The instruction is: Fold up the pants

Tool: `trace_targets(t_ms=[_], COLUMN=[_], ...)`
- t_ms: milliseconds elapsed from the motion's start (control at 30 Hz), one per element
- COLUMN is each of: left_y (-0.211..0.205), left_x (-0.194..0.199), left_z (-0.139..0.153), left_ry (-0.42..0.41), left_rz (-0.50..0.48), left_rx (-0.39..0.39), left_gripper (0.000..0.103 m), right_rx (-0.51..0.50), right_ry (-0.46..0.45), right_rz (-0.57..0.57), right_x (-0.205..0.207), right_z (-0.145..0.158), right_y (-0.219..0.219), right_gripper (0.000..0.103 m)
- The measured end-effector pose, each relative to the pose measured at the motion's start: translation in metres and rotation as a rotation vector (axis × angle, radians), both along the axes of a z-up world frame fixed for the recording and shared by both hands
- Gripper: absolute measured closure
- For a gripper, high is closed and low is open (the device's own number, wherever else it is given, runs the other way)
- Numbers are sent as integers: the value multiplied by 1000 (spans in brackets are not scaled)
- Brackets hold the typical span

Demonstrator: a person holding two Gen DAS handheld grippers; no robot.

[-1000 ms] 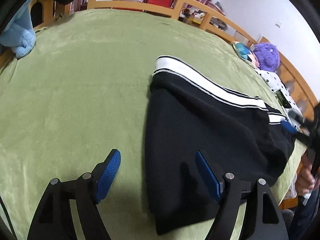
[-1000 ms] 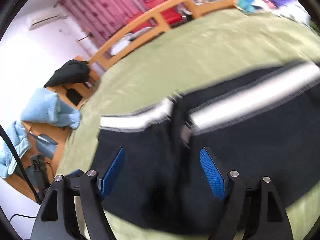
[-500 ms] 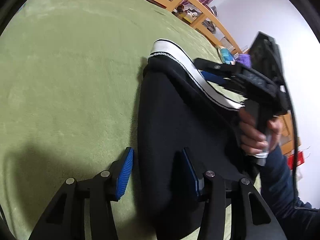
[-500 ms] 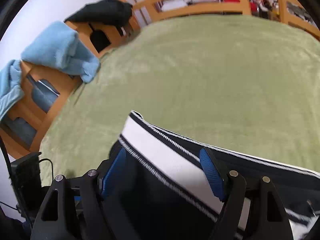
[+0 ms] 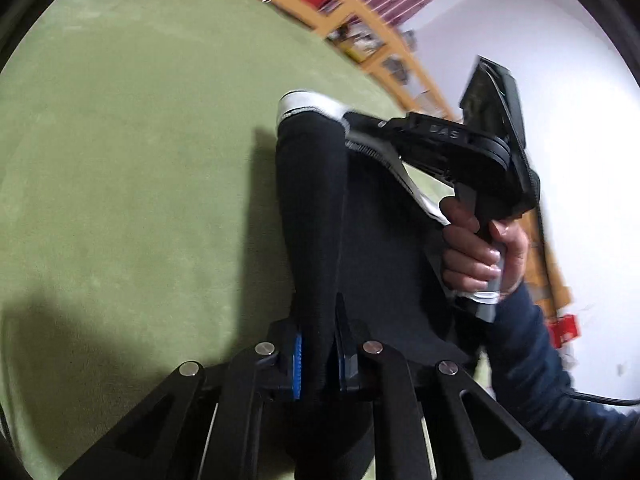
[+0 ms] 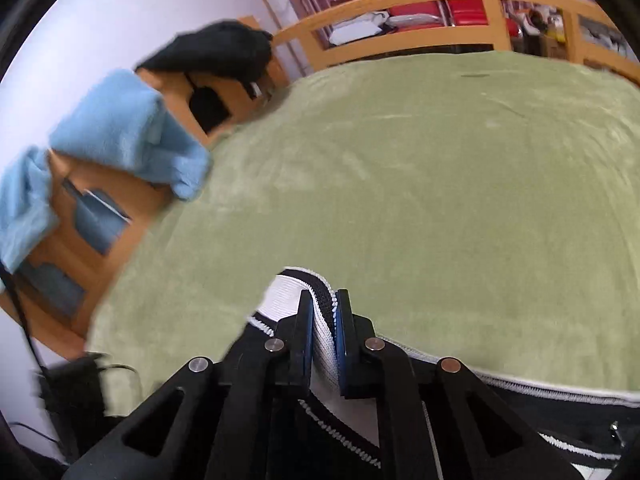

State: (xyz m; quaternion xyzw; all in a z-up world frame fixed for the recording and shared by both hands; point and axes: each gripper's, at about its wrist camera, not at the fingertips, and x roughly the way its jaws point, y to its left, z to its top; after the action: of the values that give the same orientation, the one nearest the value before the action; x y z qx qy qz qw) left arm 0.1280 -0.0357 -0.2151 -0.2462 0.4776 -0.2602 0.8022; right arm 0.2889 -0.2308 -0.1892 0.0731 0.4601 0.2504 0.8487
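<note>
Black pants (image 5: 312, 200) with a white striped band (image 6: 280, 292) lie on the green blanket (image 5: 120, 160). My left gripper (image 5: 318, 344) is closing, and its blue pads pinch a raised fold of the black cloth at the near edge. My right gripper (image 6: 323, 320) is shut on the white band close to its left corner, with the ribbed edge standing up between the fingers. In the left wrist view a hand (image 5: 480, 248) holds that right gripper over the far end of the pants. The cloth between the two grips is bunched into a ridge.
A wooden rail (image 6: 400, 36) runs around the bed. A blue towel (image 6: 128, 128) and a dark garment (image 6: 216, 48) hang over the wooden frame at the left. Open green blanket (image 6: 440, 160) stretches beyond the pants. A white wall (image 5: 580, 80) stands at the right.
Both grippers went from wide open to closed on the pants. The right gripper swept along the white band to its left corner. The left gripper dipped onto the black edge and gathered it.
</note>
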Motion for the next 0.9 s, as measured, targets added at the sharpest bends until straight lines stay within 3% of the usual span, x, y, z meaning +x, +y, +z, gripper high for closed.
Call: trace_targets(t_ms=[100,133,167,233,300,400,433,467,533,633,700,800,900], left_y=[3,6,9,14,12,4,1,-5,-14,-16,-16,-21,-23], left_x=[3,1,-1,-9,-15,-28,-32,-35,-43,-45,-39,-35,-26], left_z=[-13,-12,-10,-1,7,3,-2,-8,-9,6,12,11,9], left_ry=[74,88,91,54,20,24,34,51,22,19,29,35,22], left_rz=[15,13,12,24,10,-28,-39,-58,-49,-41,-25,-19,10], left_rx=[3,12,18,27,62,78,75,85,154,159,153,177,181], left_gripper=[78,66,59,53,51,53,63,74,74,74,71,65,55], right_rx=[-29,-14,-5,-25,-15,-12,-5,7,35,103,123,-35,2], right_ry=[154,173,168,92,21,-12,-6,0,32,108,138,77,69], right_rz=[-26,-29,-38,-85,-105,-190,-234,-276,-354,-405,-400,-370,-392], right_x=[17,17,13,-9,-40,-94,-112,-129,-162,-199,-216,-225,-233], right_z=[-38,-40,-34,-9,15,33,32,30,17,-12,-32,-50,-37], right_y=[-2,-6,-11,-27,-49,-92,-110,-126,-154,-180,-183,-169,-172], right_gripper=[86,84,83,65,53,47,44,43,42,42,42,51,51])
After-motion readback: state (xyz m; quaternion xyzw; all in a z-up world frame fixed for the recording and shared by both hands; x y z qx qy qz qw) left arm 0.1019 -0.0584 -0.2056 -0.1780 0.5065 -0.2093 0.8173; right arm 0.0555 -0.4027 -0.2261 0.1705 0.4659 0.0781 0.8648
